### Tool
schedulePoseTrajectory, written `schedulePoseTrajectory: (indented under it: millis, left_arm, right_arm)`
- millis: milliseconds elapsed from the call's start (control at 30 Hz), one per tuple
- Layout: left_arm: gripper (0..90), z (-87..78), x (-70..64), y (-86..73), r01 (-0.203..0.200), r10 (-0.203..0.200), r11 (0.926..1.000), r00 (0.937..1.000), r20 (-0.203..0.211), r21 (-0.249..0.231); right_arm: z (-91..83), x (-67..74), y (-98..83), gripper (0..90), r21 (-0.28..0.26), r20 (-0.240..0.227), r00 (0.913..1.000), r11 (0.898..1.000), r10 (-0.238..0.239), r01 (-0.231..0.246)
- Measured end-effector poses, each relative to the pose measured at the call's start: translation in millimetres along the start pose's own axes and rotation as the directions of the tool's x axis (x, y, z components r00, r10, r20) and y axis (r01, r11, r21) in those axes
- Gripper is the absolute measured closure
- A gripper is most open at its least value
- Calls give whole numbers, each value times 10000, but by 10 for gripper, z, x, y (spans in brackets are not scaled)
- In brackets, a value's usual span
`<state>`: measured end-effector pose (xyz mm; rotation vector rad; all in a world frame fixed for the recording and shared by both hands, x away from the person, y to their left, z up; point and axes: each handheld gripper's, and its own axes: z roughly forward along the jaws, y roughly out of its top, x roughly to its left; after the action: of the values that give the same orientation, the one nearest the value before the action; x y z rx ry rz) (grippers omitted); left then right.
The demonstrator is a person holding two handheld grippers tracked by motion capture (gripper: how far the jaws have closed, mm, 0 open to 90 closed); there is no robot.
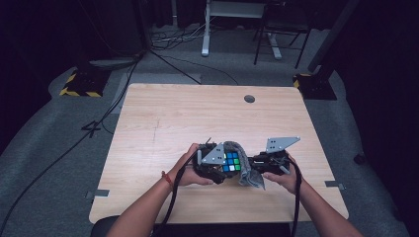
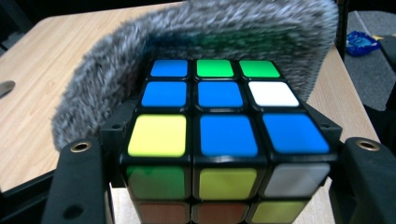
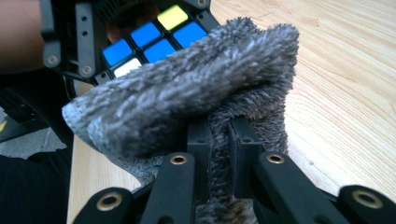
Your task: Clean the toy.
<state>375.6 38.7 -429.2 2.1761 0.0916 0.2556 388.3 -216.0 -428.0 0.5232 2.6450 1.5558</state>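
High view: wooden table (image 1: 163, 118) on grey floor (image 1: 44, 148); left gripper (image 1: 213, 162) jaws clamp cube (image 1: 230, 162), right gripper (image 1: 269, 160) jaws pinch cloth (image 1: 249, 175).

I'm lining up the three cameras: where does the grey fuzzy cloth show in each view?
High view: the grey cloth sits low centre, draped over the puzzle cube between the two hand-held grippers.
Left gripper view: it arches across the top, behind the cube.
Right gripper view: it spans the centre, pinched between the black jaws.
Shared landmark: the cube's blue squares.
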Motion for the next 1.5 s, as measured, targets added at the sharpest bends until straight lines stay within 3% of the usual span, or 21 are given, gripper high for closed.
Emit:
schedulePoseTrajectory:
  millis: [333, 567, 667, 867, 967, 1133, 1233, 1333, 1500]
  left_arm:
    - [333, 127, -14, -26, -250, 252, 9950, 9997, -7, 970]
    - [335, 37, 12, 10, -94, 100, 9987, 9999, -112, 497]
    - [335, -21, 31, 29, 85, -85, 10000, 9999, -106, 20]
    - [335, -93, -3, 68, -113, 107, 9995, 9997, -202, -302]
    - [335, -130, -8, 108, -54, 50, 9977, 10000, -60, -674]
    - [335, -122, 11, 82, -16, 12, 9989, 10000, -92, -471]
    - [335, -59, 24, 34, 122, -123, 9998, 9999, -76, -150]
    - [335, -10, 21, 14, 163, -163, 9999, 9999, -32, -33]
    - [335, -6, -1, 32, 76, -75, 10000, 9998, 172, -53]
  right_arm:
    - [-15, 74, 69, 815, 16, 154, 9984, 9985, -539, 539]
    - [-18, 84, 66, 813, 82, 628, 9959, 9979, -649, 645]
    - [25, 75, 35, 813, 463, 840, 9935, 9962, -774, 737]
    - [109, 99, 8, 812, 790, 668, 9933, 9929, -940, 886]
    - [156, 91, -37, 812, 1228, 776, 9911, 9876, -1078, 978]
    - [132, 99, -9, 812, 1026, 833, 9908, 9899, -1067, 979]
    - [43, 120, 31, 812, 456, 789, 9925, 9949, -932, 898]
    - [-36, 161, 85, 812, 133, 964, 9893, 9940, -1091, 1084]
    - [2, 122, 57, 812, 495, 998, 9893, 9935, -1067, 1022]
